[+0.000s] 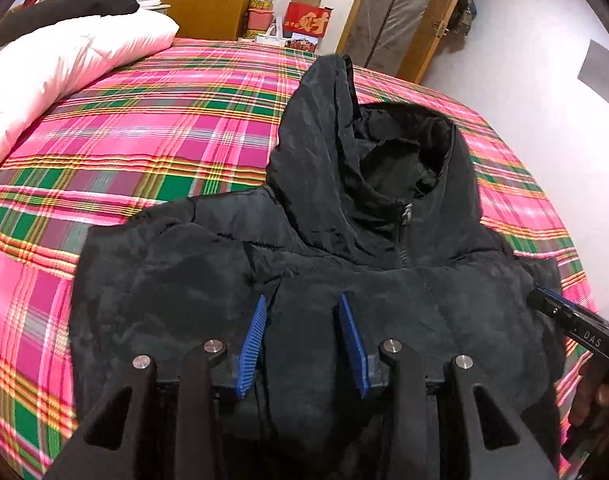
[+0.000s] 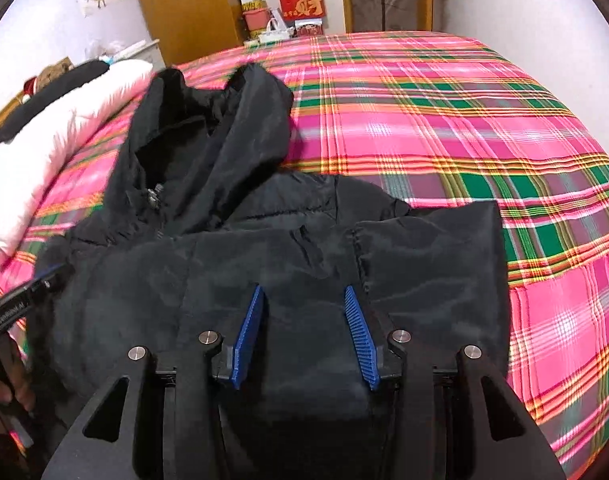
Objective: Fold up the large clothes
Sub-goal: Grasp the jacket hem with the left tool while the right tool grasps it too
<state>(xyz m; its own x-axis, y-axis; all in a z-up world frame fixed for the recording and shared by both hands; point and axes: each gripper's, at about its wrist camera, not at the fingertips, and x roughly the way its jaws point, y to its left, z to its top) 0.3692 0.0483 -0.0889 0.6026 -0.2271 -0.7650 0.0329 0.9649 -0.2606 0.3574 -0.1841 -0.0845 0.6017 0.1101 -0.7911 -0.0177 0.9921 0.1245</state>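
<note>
- A black hooded jacket (image 1: 344, 240) lies front up on the bed, zipped to the collar, its hood (image 1: 324, 120) spread flat toward the far end of the bed.
- Both sleeves look folded in across the chest, so the body makes a compact dark block (one sleeve's cuff end (image 2: 432, 248) shows clearly in the right wrist view).
- The left gripper (image 1: 302, 304) hangs over the lower chest of the jacket with its jaws partly open; the blue pads (image 1: 252, 344) stand apart and press on no cloth.
- The right gripper (image 2: 304, 296) hovers over the folded sleeve on the other side, jaws likewise partly open with nothing pinched between the pads (image 2: 362, 336).
- Each gripper also appears at the edge of the other's view, with the fingers of the hand (image 1: 600, 404) that holds it around its handle.
- The bed carries a pink, green and yellow plaid sheet (image 1: 124, 140).
- A white duvet (image 1: 64, 64) is bunched along one side of the bed, near the hood, with dark clothing on top of it.
- Beyond the bed stand a wooden wardrobe (image 2: 184, 4) and a red box (image 1: 306, 24) among stacked boxes and bags.
</note>
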